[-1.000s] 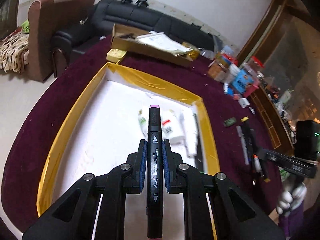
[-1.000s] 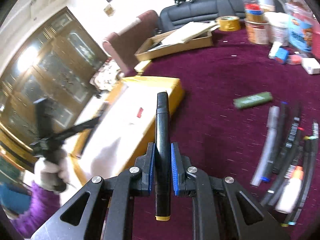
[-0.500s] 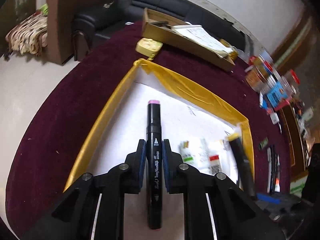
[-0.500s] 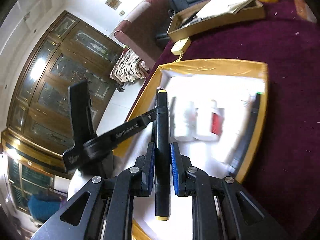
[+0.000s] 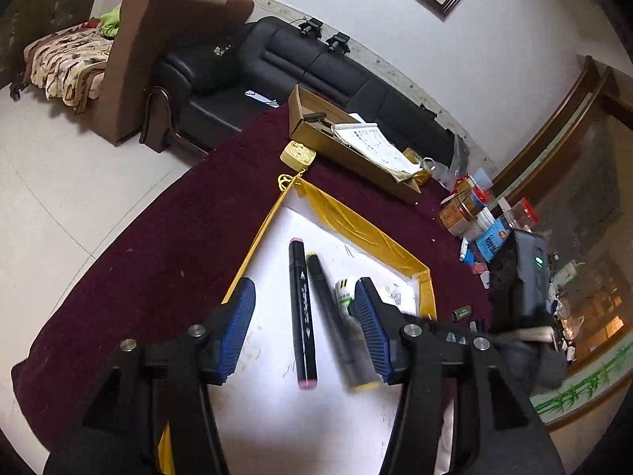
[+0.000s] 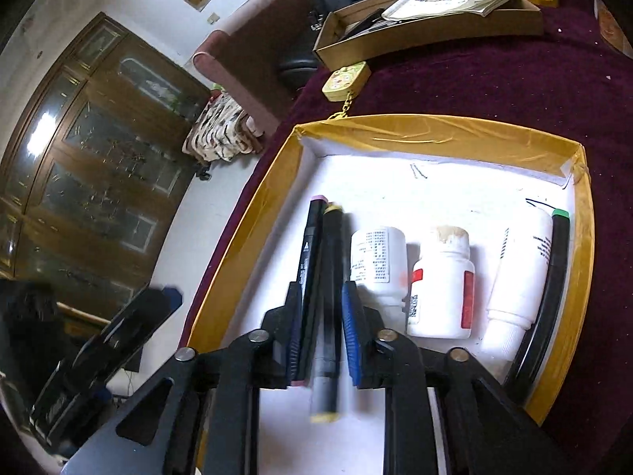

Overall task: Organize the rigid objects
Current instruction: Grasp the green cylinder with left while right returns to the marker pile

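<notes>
A white tray with a gold rim [image 5: 358, 222] [image 6: 431, 128] lies on the maroon table. A pink-capped black marker [image 5: 302, 314] [image 6: 310, 261] lies in it, free of my left gripper [image 5: 304, 330], which is wide open above it. A yellow-capped black marker [image 5: 336, 324] [image 6: 330, 301] lies beside it, blurred, between the parted jaws of my right gripper [image 6: 319, 334]. White bottles [image 6: 441, 281] and a green-capped marker [image 6: 552, 277] lie further right in the tray.
A cardboard box with papers [image 5: 348, 146] [image 6: 431, 12] and a small yellow case [image 5: 297, 154] [image 6: 346, 81] sit beyond the tray. Jars and packets [image 5: 482, 217] crowd the table's right. Sofa and armchair stand behind.
Both grippers opened and let go of their markers, which now lie side by side in the tray. The left gripper pulled back and up.
</notes>
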The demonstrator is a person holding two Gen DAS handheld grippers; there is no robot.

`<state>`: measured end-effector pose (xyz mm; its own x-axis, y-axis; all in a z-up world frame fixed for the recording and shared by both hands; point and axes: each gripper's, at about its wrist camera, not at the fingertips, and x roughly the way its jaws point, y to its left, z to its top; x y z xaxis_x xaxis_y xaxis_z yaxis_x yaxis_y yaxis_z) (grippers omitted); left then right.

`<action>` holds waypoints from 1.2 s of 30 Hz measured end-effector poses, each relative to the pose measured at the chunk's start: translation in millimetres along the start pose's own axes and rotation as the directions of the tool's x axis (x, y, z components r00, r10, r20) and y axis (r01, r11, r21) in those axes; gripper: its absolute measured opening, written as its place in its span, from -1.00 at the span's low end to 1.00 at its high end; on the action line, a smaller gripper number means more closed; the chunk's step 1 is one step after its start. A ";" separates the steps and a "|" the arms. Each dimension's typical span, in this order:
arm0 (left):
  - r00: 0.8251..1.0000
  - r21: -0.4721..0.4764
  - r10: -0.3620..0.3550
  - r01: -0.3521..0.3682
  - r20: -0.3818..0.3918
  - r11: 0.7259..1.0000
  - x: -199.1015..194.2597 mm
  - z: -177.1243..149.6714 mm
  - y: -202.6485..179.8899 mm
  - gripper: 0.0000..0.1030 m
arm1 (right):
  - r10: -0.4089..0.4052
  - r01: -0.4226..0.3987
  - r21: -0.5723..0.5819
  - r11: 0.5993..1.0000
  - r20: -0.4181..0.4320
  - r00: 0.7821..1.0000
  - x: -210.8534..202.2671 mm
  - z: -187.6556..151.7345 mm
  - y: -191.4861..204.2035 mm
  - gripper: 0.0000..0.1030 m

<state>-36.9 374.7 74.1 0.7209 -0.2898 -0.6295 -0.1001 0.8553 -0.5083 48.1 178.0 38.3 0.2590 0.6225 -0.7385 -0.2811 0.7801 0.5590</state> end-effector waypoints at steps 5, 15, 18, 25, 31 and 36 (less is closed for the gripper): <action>0.999 0.004 -0.030 0.030 0.015 1.000 -11.8 -10.5 -7.7 0.07 | -0.005 0.007 -0.037 0.999 0.062 0.998 -27.9 -8.0 0.0 -0.47; 0.993 0.154 -0.095 0.105 -0.070 0.982 3.0 -41.3 -86.1 0.21 | -0.135 0.160 -0.055 0.986 0.311 0.941 -147.5 -59.4 -62.4 -0.14; 0.987 0.215 -0.104 0.128 -0.118 0.968 14.9 -56.1 -117.8 0.21 | -0.193 0.199 0.022 0.980 0.362 0.912 -186.6 -73.8 -108.6 -0.08; 0.977 0.396 -0.072 0.149 -0.202 0.906 48.8 -89.6 -203.0 0.20 | -0.340 0.240 0.262 0.935 0.466 0.817 -264.8 -105.1 -224.5 -0.08; 0.976 0.550 0.003 0.121 -0.220 0.826 102.9 -107.4 -264.0 0.20 | -0.384 0.198 0.381 0.903 0.510 0.770 -295.3 -121.0 -291.2 -0.08; 0.981 0.688 0.084 0.061 -0.175 0.723 160.8 -114.6 -301.6 0.20 | -0.353 0.128 0.427 0.895 0.502 0.790 -290.0 -129.4 -322.5 -0.08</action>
<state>30.6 20.9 58.8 0.5786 -0.2876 -0.7633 0.4435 0.8963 -0.0015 -55.9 -262.3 23.4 0.7672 0.2482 -0.5914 0.1762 0.8050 0.5665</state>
